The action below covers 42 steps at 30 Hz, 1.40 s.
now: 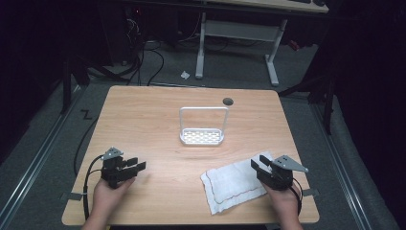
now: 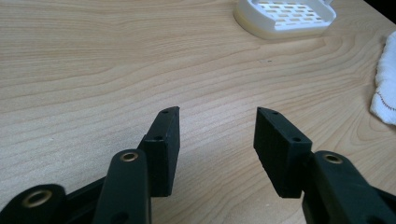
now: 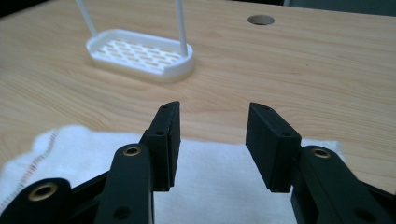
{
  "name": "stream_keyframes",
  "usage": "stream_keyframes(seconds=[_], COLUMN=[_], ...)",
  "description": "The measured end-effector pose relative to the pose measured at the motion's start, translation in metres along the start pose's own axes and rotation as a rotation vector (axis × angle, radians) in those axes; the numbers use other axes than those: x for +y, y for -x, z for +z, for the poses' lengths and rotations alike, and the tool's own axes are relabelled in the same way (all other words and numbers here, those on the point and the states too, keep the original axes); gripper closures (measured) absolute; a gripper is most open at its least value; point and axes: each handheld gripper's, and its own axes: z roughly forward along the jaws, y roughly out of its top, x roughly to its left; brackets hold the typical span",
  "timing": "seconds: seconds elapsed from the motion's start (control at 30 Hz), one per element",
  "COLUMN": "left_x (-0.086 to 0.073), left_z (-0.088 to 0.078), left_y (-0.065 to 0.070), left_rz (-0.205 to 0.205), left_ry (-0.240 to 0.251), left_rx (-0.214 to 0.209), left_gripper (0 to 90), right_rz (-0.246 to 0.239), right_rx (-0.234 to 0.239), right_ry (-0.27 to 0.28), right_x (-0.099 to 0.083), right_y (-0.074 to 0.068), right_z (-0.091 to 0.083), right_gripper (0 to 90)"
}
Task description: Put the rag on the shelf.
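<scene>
A white cloth with a thin red stitched border lies flat at the table's front right. My right gripper rests over its right part, jaws open and empty; the right gripper view shows the cloth under the open gripper. A white perforated tray with a tall wire handle stands at the table's middle; its base lies ahead and left of the right jaws. My left gripper sits at the front left, open over bare wood, with the tray far ahead and the cloth edge at right.
The wooden table has a round cable hole near its far edge. Beyond the table stand a white desk frame and cables on the grey floor. Dark surroundings flank both sides.
</scene>
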Motion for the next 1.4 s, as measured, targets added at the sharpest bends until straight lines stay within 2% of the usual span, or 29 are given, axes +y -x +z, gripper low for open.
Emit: stream_keyframes(seconds=[0.03,0.1,0.2,0.37,0.47,0.63,0.8,0.87,1.0,1.07,1.17,1.3,1.4], left_x=[0.0,0.0,0.0,-0.001,-0.001,0.0,0.0,-0.001,0.0,0.0,0.001,0.001,0.001], left_z=[0.003,0.006,0.01,0.011,0.014,0.015,0.013,0.013,0.013,0.013,0.012,0.013,0.013], left_y=[0.0,0.0,0.003,0.007,0.008,0.009,0.009,0.007,0.007,0.007,0.008,0.009,0.012], left_rz=[-0.013,-0.025,-0.007,-0.001,-0.002,0.008,0.008,0.002,0.007,0.012,0.015,0.011,0.014], left_ry=[0.0,-0.013,-0.029,-0.021,-0.035,-0.032,-0.026,-0.026,-0.029,-0.024,-0.019,-0.015,-0.013], left_rx=[-0.01,-0.024,-0.018,-0.021,-0.019,-0.022,-0.024,-0.036,-0.036,-0.036,-0.042,-0.044,-0.051], left_gripper=[50.9,50.6,50.5,49.9,49.5,49.4,49.4,49.4,49.5,49.8,51.4,51.8,52.8], right_rz=[0.017,0.017,0.003,0.016,0.017,0.012,0.013,0.037,0.102,0.121,0.149,0.127,0.098], right_rx=[0.005,-0.005,-0.007,0.004,-0.005,-0.021,-0.051,-0.078,-0.122,-0.159,-0.164,-0.167,-0.166], right_ry=[-0.001,-0.025,-0.051,-0.04,-0.033,-0.042,-0.063,-0.106,-0.168,-0.193,-0.223,-0.27,-0.28], right_x=[-0.002,-0.006,-0.009,-0.011,-0.012,-0.013,-0.015,-0.018,-0.024,-0.028,-0.033,-0.036,-0.035], right_y=[0.002,0.005,0.006,0.01,0.013,0.014,0.02,0.029,0.045,0.052,0.059,0.057,0.052], right_z=[0.0,0.002,0.002,-0.002,-0.004,-0.004,-0.006,-0.009,-0.019,-0.022,-0.022,-0.014,-0.007], right_gripper=[55.0,54.9,53.5,52.9,53.0,53.5,59.8,74.6,90.0,90.0,90.0,90.0,90.0])
